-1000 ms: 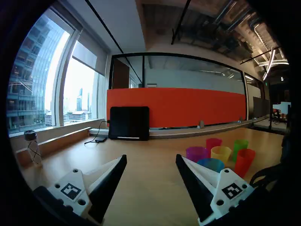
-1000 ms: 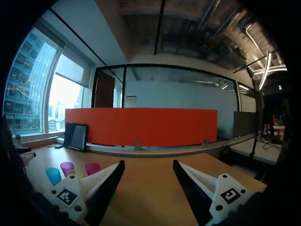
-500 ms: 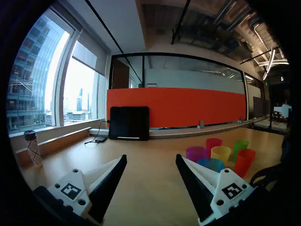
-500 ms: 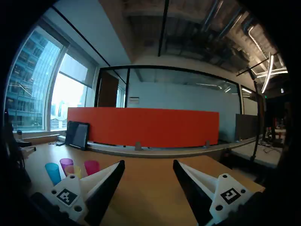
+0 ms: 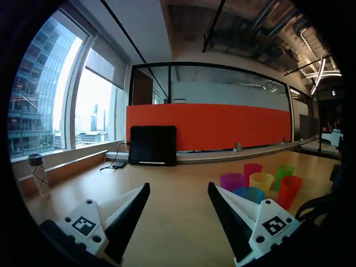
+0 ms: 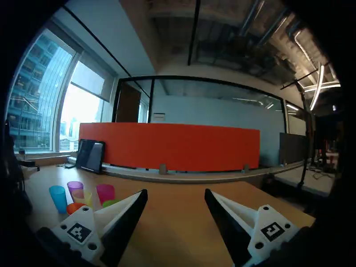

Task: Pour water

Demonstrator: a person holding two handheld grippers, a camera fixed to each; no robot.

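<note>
A light wooden table (image 5: 178,204) spans the lower half of the left gripper view. Six coloured plastic cups (image 5: 261,180) stand bunched together at lower right. A dark tablet (image 5: 152,145) stands propped at the far edge, centre frame, with a cable (image 5: 111,162) trailing just left of it. A clear bottle (image 5: 38,174) stands at far left.

No legible text or numbers.

The worktop (image 5: 178,207) carries 1 purple cup (image 5: 232,181), 1 pink cup (image 5: 252,169), 1 yellow cup (image 5: 261,181), 1 green cup (image 5: 284,172), 1 red cup (image 5: 290,189) and 1 blue cup (image 5: 251,193), 6 cups in all. There is also 1 bottle (image 5: 39,175), 1 dark tablet (image 5: 152,145) and 1 orange partition (image 5: 209,127).
</note>
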